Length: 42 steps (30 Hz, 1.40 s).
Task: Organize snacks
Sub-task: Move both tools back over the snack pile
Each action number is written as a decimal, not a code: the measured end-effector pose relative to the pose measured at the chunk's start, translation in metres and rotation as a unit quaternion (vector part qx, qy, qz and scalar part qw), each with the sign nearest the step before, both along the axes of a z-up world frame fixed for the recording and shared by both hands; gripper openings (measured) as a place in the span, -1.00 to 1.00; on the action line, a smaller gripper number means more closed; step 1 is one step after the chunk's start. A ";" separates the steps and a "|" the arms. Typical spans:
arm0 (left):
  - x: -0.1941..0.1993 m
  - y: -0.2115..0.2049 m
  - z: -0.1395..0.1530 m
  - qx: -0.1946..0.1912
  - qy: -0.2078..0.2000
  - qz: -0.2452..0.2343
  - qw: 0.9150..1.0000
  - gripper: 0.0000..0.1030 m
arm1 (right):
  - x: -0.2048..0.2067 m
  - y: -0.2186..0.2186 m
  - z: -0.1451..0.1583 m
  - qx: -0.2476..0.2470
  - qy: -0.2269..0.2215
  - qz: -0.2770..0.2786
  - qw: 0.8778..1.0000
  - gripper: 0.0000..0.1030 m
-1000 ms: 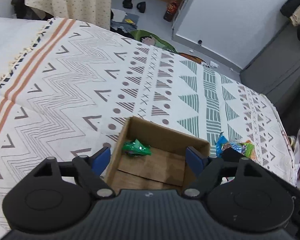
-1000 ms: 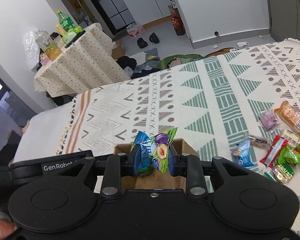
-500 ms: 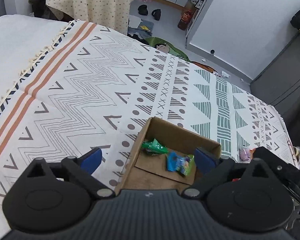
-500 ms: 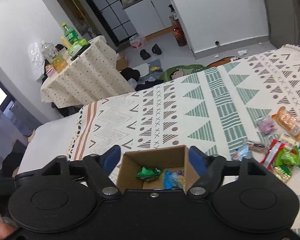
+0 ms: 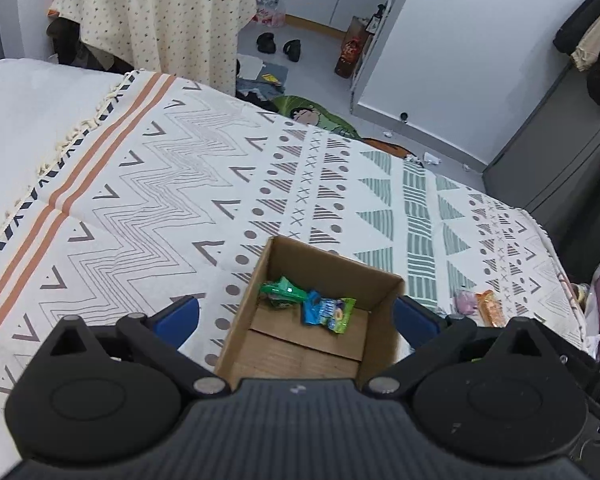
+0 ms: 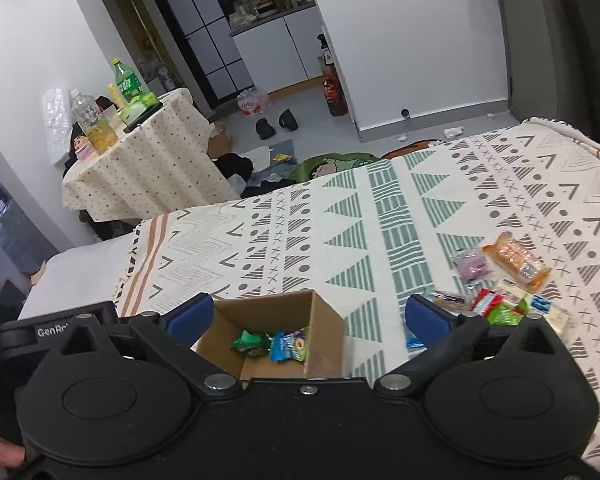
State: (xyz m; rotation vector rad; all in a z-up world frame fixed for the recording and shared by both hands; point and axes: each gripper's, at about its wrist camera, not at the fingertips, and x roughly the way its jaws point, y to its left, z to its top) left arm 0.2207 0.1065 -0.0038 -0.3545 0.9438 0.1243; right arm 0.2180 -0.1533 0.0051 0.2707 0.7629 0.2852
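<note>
Both claws [image 5: 296, 314] [image 6: 309, 318] agape over patterned bedspread [image 5: 172, 184].

Brown cardboard box [image 5: 380, 300]; green packet [image 5: 281, 289], blue-green packet [image 5: 329, 310]; cream geometric-patterned blanket [image 5: 180, 184]; blue fingers [image 5: 178, 314].

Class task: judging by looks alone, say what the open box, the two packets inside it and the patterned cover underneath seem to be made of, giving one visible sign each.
Box: likely corrugated cardboard, matte brown, with folded flaps in its floor.
Green packet and blue packet: probably thin plastic film, glossy, crinkled, printed.
Cover: apparently woven cloth, matte, with a tasselled fringe at one edge.
</note>
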 end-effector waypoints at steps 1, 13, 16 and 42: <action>-0.001 -0.003 0.001 -0.001 -0.001 -0.002 1.000 0.99 | -0.002 -0.003 0.001 -0.001 -0.002 -0.004 1.000 1.00; -0.014 -0.056 0.023 0.015 -0.020 -0.022 0.999 0.99 | -0.021 -0.055 0.006 -0.015 -0.012 -0.039 0.999 1.00; -0.017 -0.071 0.025 0.022 -0.022 -0.031 0.999 0.99 | -0.025 -0.070 0.005 -0.012 -0.012 -0.041 0.999 1.00; -0.017 -0.192 0.001 0.021 0.007 -0.087 0.996 0.99 | -0.042 -0.187 -0.026 -0.014 0.009 -0.076 0.997 1.00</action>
